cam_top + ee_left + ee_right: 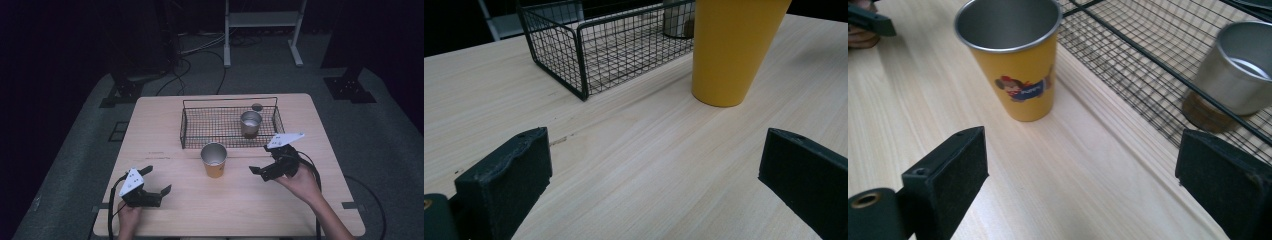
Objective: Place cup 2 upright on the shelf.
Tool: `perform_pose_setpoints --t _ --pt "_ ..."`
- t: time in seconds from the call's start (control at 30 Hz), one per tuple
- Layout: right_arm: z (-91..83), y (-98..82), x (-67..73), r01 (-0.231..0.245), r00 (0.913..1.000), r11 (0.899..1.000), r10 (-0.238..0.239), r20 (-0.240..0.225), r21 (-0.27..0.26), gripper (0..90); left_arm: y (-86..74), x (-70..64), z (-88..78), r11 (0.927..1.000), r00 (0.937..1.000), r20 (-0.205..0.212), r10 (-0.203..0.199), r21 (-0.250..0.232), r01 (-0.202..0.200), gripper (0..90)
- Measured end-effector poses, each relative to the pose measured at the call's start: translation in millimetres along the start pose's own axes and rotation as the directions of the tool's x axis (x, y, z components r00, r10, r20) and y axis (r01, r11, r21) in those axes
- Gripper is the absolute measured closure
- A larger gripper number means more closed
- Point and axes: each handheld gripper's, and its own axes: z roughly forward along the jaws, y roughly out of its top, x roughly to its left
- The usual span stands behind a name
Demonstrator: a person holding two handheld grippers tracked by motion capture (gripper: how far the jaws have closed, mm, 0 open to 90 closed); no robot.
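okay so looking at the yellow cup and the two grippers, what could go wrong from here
The yellow cup stands tall on a narrow base, so a sideways nudge from the open right gripper could tip it. It also sits close to the wire basket, so a jaw might catch the mesh during a grasp or lift.

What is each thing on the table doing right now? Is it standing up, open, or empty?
yellow cup: upright on the table, looks empty, nothing touching it.
steel cup: upright inside the basket.
wire basket: on the table, open top, holds the steel cup.
left gripper: jaws open, nothing between them.
right gripper: jaws open, nothing between them, facing the yellow cup.
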Motion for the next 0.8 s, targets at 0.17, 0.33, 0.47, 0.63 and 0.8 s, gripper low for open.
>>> perform_pose_setpoints --t 0.17,0.33,0.47,0.63,0.8 --pt "6.6 2.5 9.9 0.019 0.9995 1.000 -0.019 -0.026 -0.003 5.8 -0.1 0.5 -0.3 1.0000 1.0000 -0.002 -0.001 -0.003 0.001 0.0" --pt "14.7 5.4 18.5 0.040 0.9984 0.999 -0.040 -0.040 0.003 5.9 -0.1 0.4 -0.2 1.0000 1.0000 -0.001 -0.001 -0.003 0.001 0.0" --pt "22.2 9.0 22.5 0.045 0.9969 0.999 -0.044 -0.066 0.005 5.9 -0.1 0.3 -0.1 1.0000 1.0000 -0.001 -0.002 -0.003 0.002 0.0" --pt "27.0 12.5 23.0 0.046 0.9961 0.999 -0.045 -0.076 0.012 5.9 -0.1 0.7 -0.2 1.0000 1.0000 -0.001 -0.003 -0.002 0.003 0.0" --pt "34.1 16.2 25.6 0.047 0.9949 0.999 -0.046 -0.090 0.011 5.8 -0.1 0.4 0.1 1.0000 1.0000 -0.002 -0.005 -0.002 0.005 0.0"
